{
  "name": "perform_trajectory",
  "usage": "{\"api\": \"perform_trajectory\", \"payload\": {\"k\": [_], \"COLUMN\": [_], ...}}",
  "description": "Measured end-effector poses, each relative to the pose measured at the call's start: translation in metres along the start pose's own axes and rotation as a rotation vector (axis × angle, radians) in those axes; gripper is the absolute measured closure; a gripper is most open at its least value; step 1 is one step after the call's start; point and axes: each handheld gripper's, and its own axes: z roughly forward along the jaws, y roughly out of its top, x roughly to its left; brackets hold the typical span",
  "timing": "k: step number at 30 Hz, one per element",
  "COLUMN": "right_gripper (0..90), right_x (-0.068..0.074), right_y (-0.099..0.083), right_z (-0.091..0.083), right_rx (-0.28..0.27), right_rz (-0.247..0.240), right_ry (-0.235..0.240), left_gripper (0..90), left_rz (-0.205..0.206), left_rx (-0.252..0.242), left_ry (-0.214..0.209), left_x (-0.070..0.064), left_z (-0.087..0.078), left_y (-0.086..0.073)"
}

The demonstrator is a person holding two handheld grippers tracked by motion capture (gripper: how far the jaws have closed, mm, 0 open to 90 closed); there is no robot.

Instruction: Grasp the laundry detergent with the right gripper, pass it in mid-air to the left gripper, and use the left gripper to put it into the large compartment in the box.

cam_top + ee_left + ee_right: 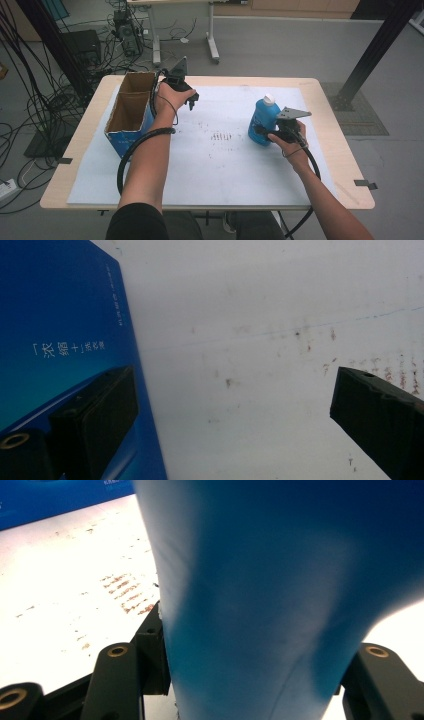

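Note:
A blue bottle [262, 116] with a white cap stands on the right of the white sheet. My right gripper [261, 132] is shut on its lower body. In the right gripper view the bottle [260, 580] sits between both jaws, which press on its sides. An open blue cardboard box [129, 114] with brown inside stands at the left. My left gripper [191, 103] hovers just right of the box's far end, open. In the left gripper view its jaws [235, 410] stand wide apart, and the left one overlaps the box's blue wall [65, 315]; whether it touches is unclear.
A white sheet [215, 170] covers most of the wooden table [330, 125], with reddish stains [220, 136] at its middle. Cables and equipment [125, 30] lie on the floor behind left. A black post [372, 50] stands at the far right.

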Motion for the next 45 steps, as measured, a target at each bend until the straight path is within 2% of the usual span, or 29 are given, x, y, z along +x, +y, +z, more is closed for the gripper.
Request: {"api": "perform_trajectory", "payload": {"k": [32,45], "right_gripper": [42.3,42.3], "right_x": [0.000,0.000], "right_y": [0.000,0.000], "right_z": [0.000,0.000], "right_rx": [0.002,0.004], "right_rz": [0.006,0.009], "right_ry": [-0.002,-0.004], "left_gripper": [5.9,5.9], "left_rz": [-0.004,0.004], "left_rx": [-0.022,-0.028], "left_ry": [0.003,-0.010], "left_x": [0.001,0.002], "left_z": [-0.014,-0.017], "left_y": [-0.004,-0.005]}}
